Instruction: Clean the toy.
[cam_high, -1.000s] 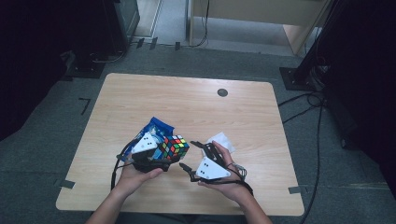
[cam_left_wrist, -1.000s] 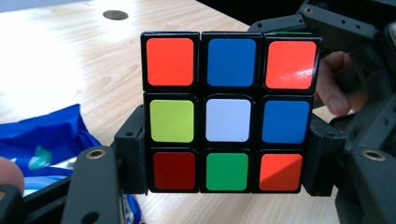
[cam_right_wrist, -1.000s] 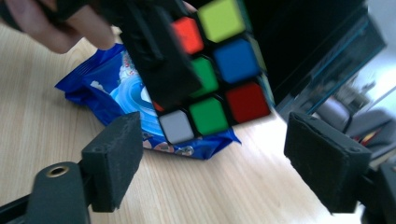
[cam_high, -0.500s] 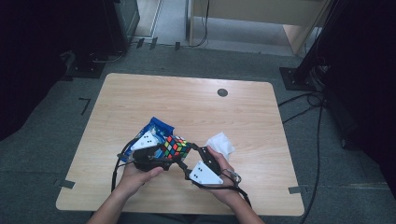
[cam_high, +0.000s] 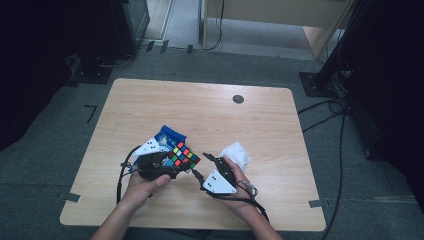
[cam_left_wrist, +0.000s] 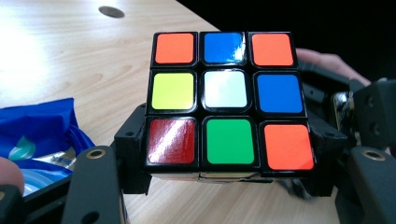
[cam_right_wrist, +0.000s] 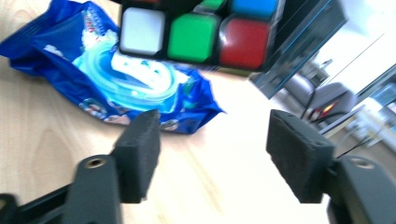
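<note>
Cube (cam_left_wrist: 227, 100) is sitting clamped in the left tool (cam_high: 172, 165) while the right tool (cam_right_wrist: 215, 158), jaws apart, is edging nearer to turn it.

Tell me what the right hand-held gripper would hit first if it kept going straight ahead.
Probably the puzzle cube held in the left hand-held gripper; the right hand-held gripper is open, though depth is unclear.

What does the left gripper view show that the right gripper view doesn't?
Left gripper view alone: a full cube face with a white centre, held between the left gripper's jaws, the dark table hole, and the other hand behind the cube. Right gripper view alone: the right gripper with jaws apart and nothing between them, and the wrapper's white swirl print. Both share: the cube, the blue wrapper, the wooden table.
</note>
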